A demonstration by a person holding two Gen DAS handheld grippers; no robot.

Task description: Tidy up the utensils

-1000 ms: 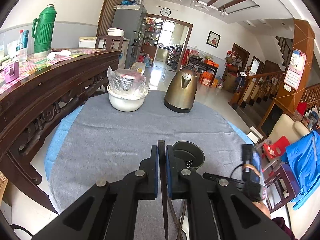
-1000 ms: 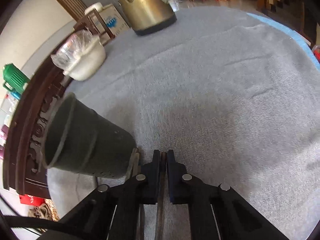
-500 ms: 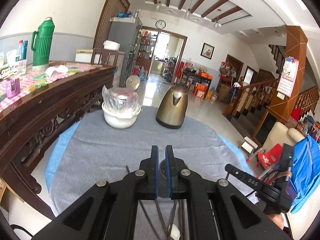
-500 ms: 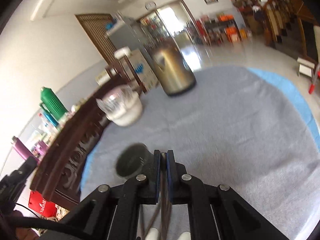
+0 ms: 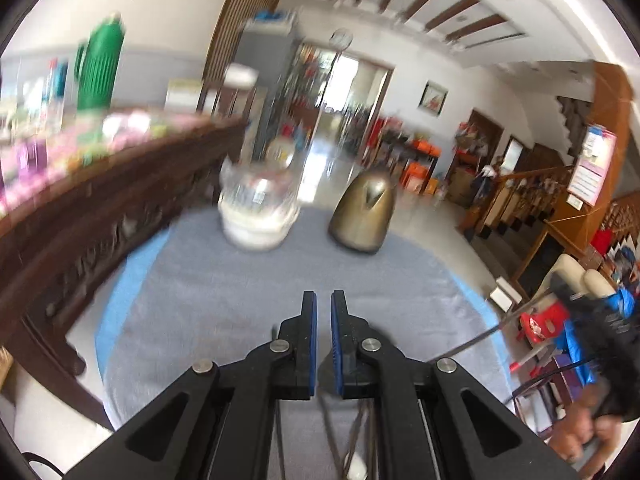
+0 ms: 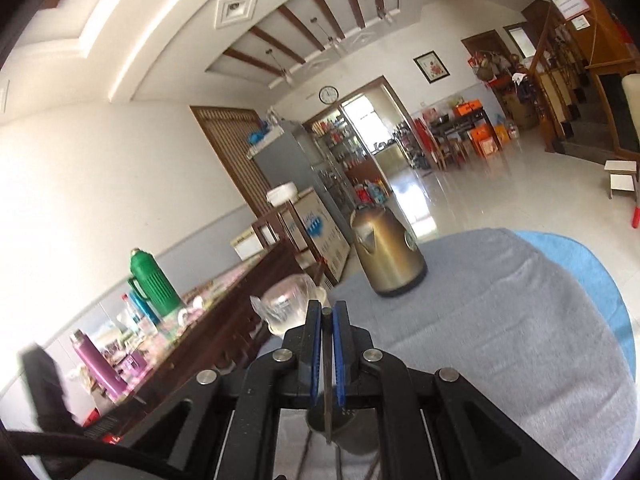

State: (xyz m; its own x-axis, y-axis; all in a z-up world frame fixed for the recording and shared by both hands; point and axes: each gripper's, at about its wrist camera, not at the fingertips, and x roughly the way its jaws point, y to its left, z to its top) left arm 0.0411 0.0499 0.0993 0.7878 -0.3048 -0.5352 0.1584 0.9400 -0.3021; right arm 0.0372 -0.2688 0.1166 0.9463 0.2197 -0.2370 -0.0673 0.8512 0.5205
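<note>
My right gripper [image 6: 327, 314] is shut on a thin dark chopstick [image 6: 328, 376] that hangs down over a dark utensil cup [image 6: 340, 432] seen between the gripper arms. My left gripper [image 5: 323, 300] has its jaws close together with a narrow gap and nothing between them. Several thin utensils [image 5: 356, 440] lie on the grey cloth [image 5: 224, 300] below the left gripper. In the left wrist view the right gripper [image 5: 592, 312] shows blurred at the right edge with its chopstick [image 5: 476, 340] pointing toward the table.
A gold kettle [image 5: 366, 216] and a white bowl with a plastic-wrapped glass lid [image 5: 258, 208] stand at the table's far side. A dark carved wooden sideboard [image 5: 80, 208] runs along the left, bearing a green thermos [image 5: 98, 68] and bottles. The person's hand [image 5: 580, 436] is at lower right.
The right gripper rose and tilted up with the chopstick, now above the cup. The left gripper pulled back and swung; the cup left its view and its jaws hold nothing.
</note>
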